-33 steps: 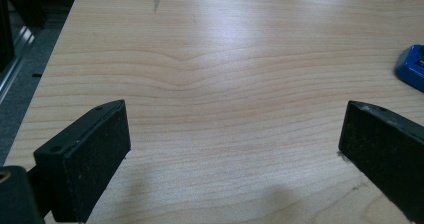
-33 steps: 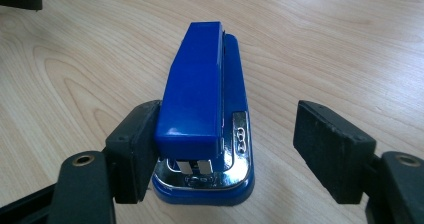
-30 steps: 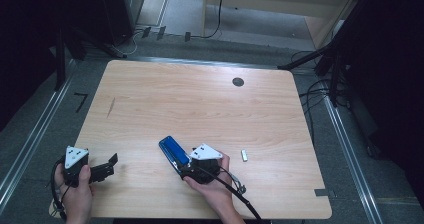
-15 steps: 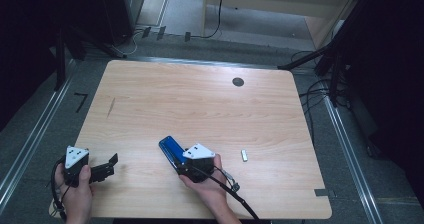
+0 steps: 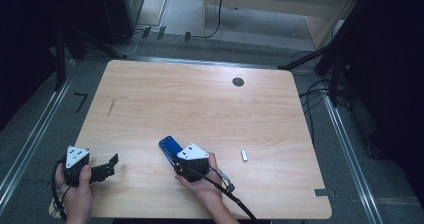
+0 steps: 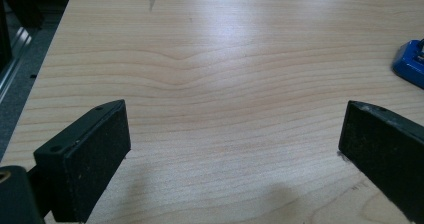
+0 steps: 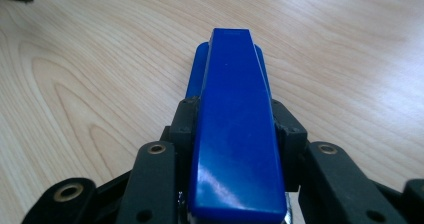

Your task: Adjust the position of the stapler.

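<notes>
Two grippers sit at the near edge of the wooden table, and only the right one differs from the earlier frames. A second ago the right gripper lay slightly farther right, its jaws wide around the near end of the blue stapler; its jaws have just been closing, and now they press against the stapler's sides. In the right gripper view the stapler runs straight away from the camera, its glossy top arm between the two black jaws, which clamp it from left and right at its near half. The stapler itself lies where it did before, on the near middle of the table, angled up and to the left in the high view. The small pale metal piece to its right has not shifted.

The right hand cups the gripper from behind and below, the forearm coming in from the bottom edge, the cable trailing back to the right. The left hand holds the left gripper near the table's near left corner, pointed right toward the stapler, unchanged. Its jaws stand wide apart over bare wood, nothing between them; the left gripper view catches a corner of the stapler at the far right edge.
</notes>
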`<state>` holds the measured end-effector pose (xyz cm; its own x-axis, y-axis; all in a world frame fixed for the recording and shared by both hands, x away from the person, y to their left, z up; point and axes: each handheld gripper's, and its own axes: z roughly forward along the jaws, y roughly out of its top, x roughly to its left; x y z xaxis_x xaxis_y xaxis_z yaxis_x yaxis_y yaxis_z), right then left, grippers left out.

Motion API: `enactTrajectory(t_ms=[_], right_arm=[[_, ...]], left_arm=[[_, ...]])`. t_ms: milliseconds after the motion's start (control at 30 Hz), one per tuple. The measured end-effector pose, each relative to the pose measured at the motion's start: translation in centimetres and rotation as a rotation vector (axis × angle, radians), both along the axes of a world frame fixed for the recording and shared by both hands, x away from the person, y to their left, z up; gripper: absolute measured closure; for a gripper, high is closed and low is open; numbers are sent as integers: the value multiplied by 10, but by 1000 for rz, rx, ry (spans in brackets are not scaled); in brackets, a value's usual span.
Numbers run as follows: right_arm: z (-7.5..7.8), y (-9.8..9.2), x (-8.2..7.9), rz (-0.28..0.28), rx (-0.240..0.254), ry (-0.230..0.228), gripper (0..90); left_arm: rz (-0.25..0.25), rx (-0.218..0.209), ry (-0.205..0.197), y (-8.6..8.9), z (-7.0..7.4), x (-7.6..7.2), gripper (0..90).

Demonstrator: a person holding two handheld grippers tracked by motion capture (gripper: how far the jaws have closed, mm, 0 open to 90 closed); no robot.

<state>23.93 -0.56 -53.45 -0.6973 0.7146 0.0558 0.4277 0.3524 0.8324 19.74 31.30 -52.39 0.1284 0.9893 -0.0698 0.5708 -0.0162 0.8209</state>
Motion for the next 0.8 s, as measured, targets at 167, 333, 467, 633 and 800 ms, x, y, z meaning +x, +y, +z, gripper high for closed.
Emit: enactTrajectory(t_ms=[167,333,467,633,800], right_arm=[[-2,3,3,-9,4,4,650],[-1,2,3,-10,-12,-1,670],[-1,0,3,8,-23,-7,672],[0,-3,2,23,-39,-20,672],[2,-10,-2,53,-61,-38,673]], left_arm=[[0,-3,-1,0,0,0,1],[-1,-5,-1,0,0,0,1],[-3,-5,0,0,0,0,1],[-3,-5,-1,0,0,0,1],[-7,0,-1,0,0,0,1]])
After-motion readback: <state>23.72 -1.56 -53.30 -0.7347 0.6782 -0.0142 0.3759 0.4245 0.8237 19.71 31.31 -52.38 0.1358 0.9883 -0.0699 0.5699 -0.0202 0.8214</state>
